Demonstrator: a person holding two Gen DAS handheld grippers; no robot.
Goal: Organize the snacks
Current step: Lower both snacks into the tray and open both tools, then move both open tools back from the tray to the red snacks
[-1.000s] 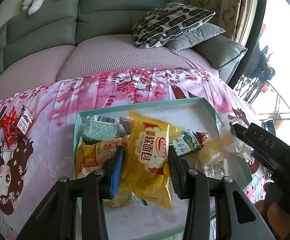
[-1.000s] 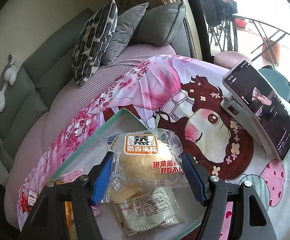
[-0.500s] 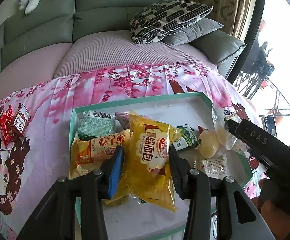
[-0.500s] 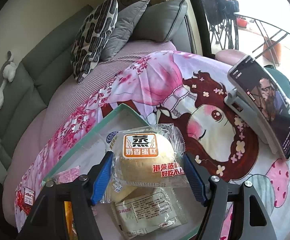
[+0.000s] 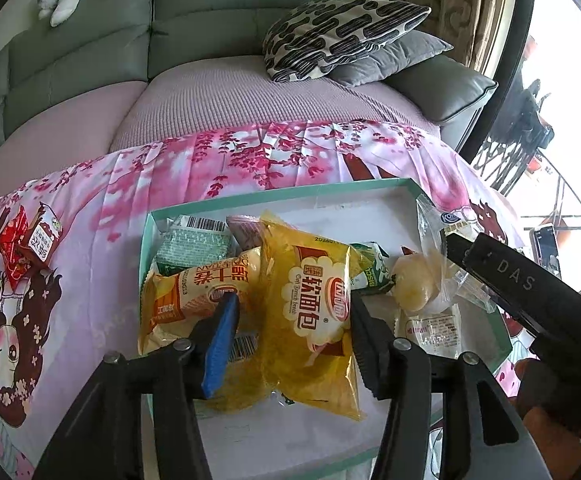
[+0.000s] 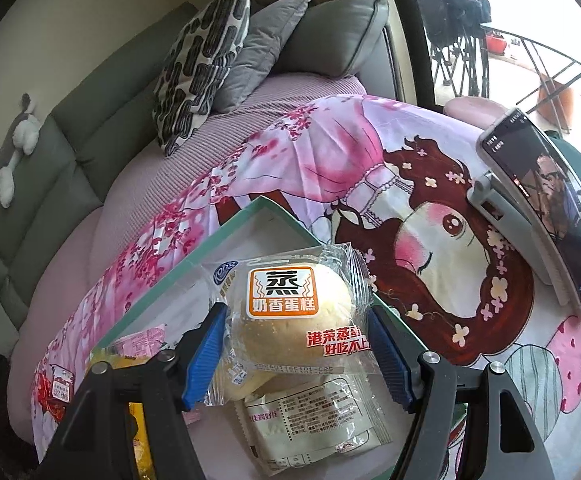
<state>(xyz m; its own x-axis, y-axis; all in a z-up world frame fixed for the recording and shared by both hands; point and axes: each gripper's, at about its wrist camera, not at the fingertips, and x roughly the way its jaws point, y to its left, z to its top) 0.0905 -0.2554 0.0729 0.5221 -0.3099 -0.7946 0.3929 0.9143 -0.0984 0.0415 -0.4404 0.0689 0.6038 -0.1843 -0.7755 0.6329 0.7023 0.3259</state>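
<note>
A teal-rimmed white tray (image 5: 282, 194) lies on the pink printed cloth and holds several snack packets. A yellow bread bag (image 5: 314, 308) rests on the pile between the fingers of my left gripper (image 5: 293, 304). Its jaws are opening, and the blue left pad (image 5: 220, 344) stands clear of the bag. My right gripper (image 6: 295, 316) is shut on a clear packet with a round steamed cake (image 6: 286, 312), held over the tray's right end (image 6: 226, 236). A flat white packet (image 6: 314, 428) lies beneath it. In the left wrist view the right gripper (image 5: 490, 272) comes in from the right with the cake (image 5: 410, 288).
An orange packet (image 5: 194, 292) and green packets (image 5: 194, 246) fill the tray's left side. Small red cartons (image 5: 30, 240) lie on the cloth left of the tray. A phone on a stand (image 6: 546, 208) stands to the right. Cushions (image 5: 338, 32) rest on the sofa behind.
My left gripper's jaws have spread apart and let go of the yellow bread bag, which stays on the pile. The right gripper keeps its hold on the cake packet.
</note>
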